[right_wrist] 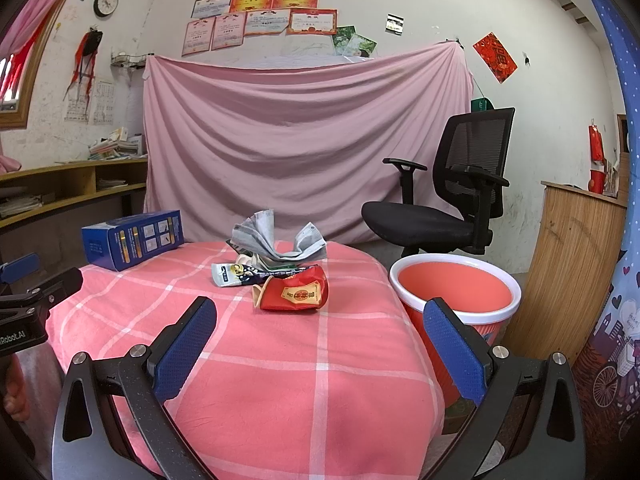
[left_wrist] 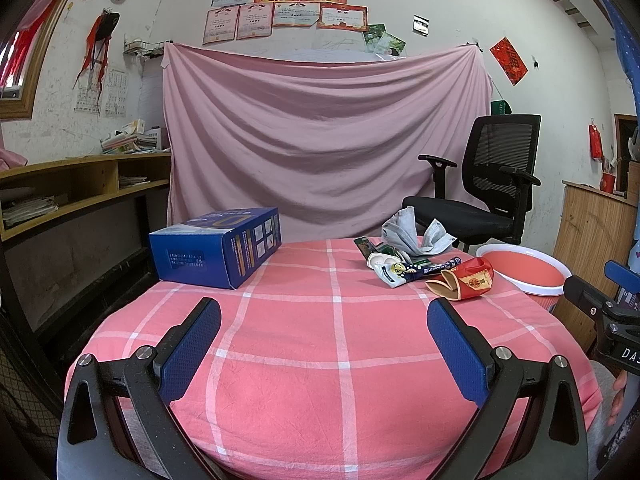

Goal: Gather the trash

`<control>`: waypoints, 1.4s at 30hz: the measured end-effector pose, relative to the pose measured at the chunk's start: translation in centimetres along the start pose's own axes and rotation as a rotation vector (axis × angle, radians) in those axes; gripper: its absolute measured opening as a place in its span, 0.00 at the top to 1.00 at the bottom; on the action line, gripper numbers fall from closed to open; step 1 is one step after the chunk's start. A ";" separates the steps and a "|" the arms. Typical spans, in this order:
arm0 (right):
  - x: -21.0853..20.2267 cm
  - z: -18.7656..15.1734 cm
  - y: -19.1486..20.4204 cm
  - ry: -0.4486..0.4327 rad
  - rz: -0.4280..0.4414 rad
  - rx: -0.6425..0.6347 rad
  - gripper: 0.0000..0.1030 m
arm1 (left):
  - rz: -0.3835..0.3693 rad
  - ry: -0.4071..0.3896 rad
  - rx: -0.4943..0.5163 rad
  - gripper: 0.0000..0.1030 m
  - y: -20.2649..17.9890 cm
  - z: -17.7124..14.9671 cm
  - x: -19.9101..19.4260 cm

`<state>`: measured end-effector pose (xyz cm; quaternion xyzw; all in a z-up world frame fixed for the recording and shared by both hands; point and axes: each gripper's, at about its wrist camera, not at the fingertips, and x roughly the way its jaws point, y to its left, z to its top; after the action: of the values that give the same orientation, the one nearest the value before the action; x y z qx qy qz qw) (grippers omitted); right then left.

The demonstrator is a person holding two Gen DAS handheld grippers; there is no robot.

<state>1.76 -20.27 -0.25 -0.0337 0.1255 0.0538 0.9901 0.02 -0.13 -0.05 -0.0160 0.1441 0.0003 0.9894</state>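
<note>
Both grippers hung back with fingers spread wide, holding nothing — the left gripper (left_wrist: 324,340) and right gripper (right_wrist: 320,340) hadn't started. The trash pile (right_wrist: 280,268) sat mid-table, the red bin (right_wrist: 456,300) just beside the table's right edge. The red wrapper (right_wrist: 296,294) looked nearest — a reach for the right.

A matt, creased checked cloth (right_wrist: 320,380) lies under both open claws. The right claw (right_wrist: 320,320) has dimpled rubbery pads (right_wrist: 188,344) on matt black plastic arms with shiny metal bolts. Ahead of it lie a glossy red foil wrapper (right_wrist: 296,292) and a soft grey fabric mask (right_wrist: 280,240). Right of it stands a smooth plastic bin (right_wrist: 460,312). Left of the left claw (left_wrist: 324,332) sits a glossy cardboard box (left_wrist: 216,248).
</note>
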 end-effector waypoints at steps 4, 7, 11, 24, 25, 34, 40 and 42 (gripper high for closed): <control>0.0 0.0 0.0 -0.001 0.000 0.000 0.00 | 0.000 0.000 0.000 0.02 0.0 0.0 0.0; 0.0 0.0 0.0 0.001 0.000 0.000 0.00 | 0.000 0.000 0.000 0.02 0.0 0.0 0.0; 0.0 0.1 0.1 0.000 0.001 0.001 0.00 | 0.001 0.000 -0.001 0.02 0.0 0.0 0.0; 0.5 1.6 -0.4 -0.104 -0.007 0.034 0.00 | 0.029 -0.042 -0.036 0.02 0.6 1.2 1.8; 0.8 2.1 -0.6 -0.118 -0.008 0.037 0.00 | 0.031 -0.051 -0.036 0.02 0.6 1.6 2.0; 5.3 5.4 -0.6 -0.173 0.003 0.011 0.00 | 0.044 -0.088 -0.029 0.02 0.5 4.6 6.8; 10.2 6.3 -0.8 -0.043 0.040 -0.015 0.00 | 0.030 -0.032 -0.022 0.02 0.9 5.4 10.2; 11.4 6.1 -0.7 0.005 0.049 -0.037 0.00 | 0.017 0.002 -0.023 0.02 1.0 5.4 11.4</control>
<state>14.30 -19.35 2.83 -0.0491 0.1277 0.0802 0.9874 12.44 0.99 1.88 -0.0260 0.1452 0.0102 0.9890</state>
